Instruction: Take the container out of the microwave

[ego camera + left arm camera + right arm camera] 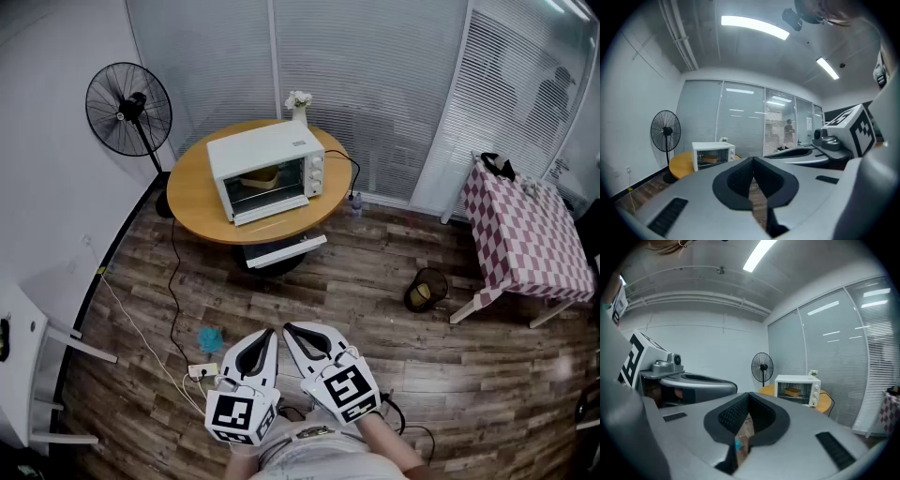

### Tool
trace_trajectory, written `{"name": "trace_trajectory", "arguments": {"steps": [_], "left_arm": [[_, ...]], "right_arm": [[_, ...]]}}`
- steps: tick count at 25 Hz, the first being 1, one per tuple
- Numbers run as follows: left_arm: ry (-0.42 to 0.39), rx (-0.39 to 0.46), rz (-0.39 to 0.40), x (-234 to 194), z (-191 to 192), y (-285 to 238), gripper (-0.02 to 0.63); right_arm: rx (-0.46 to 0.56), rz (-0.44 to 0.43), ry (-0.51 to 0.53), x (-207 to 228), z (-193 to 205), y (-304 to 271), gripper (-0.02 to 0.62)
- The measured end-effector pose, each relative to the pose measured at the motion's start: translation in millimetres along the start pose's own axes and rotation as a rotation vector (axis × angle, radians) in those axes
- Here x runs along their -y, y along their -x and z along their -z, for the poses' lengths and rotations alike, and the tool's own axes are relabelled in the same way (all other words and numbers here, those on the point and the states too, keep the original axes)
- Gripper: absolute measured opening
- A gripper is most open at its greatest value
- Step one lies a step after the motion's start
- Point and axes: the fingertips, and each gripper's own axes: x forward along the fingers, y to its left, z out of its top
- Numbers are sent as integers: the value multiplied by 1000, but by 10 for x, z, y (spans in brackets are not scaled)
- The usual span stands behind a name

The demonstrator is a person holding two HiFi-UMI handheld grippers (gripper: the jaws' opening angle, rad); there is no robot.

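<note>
A white microwave (pixel 267 169) stands on a round wooden table (pixel 192 192) across the room. A tan container (pixel 261 176) sits inside it, seen through the front. From this far I cannot tell whether the door is open. The left gripper view shows the microwave (pixel 712 154) small and distant, and the right gripper view shows the microwave (pixel 797 389) with the container (pixel 792 391). My left gripper (pixel 269 335) and right gripper (pixel 291 330) are held side by side close to my body, far from the table. Both are shut and hold nothing.
A standing fan (pixel 129 111) is left of the table, and a small vase (pixel 298 105) stands behind the microwave. A checkered-cloth table (pixel 530 234) stands at the right, with a small bin (pixel 427 289) on the wood floor. A power strip (pixel 202 370) and cable lie near my feet.
</note>
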Motion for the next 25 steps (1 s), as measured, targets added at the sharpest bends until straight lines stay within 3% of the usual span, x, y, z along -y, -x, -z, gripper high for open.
{"name": "trace_trajectory", "arguments": {"steps": [9, 16, 25], "left_arm": [[-20, 4, -36, 217, 90, -9, 14], [9, -21, -41, 273, 181, -25, 14], [15, -16, -22, -29, 139, -274, 14]], "right_arm": [[15, -44, -8, 44, 109, 179, -6], [12, -66, 0, 75, 150, 201, -7], [23, -27, -6, 238, 73, -95, -6]]}}
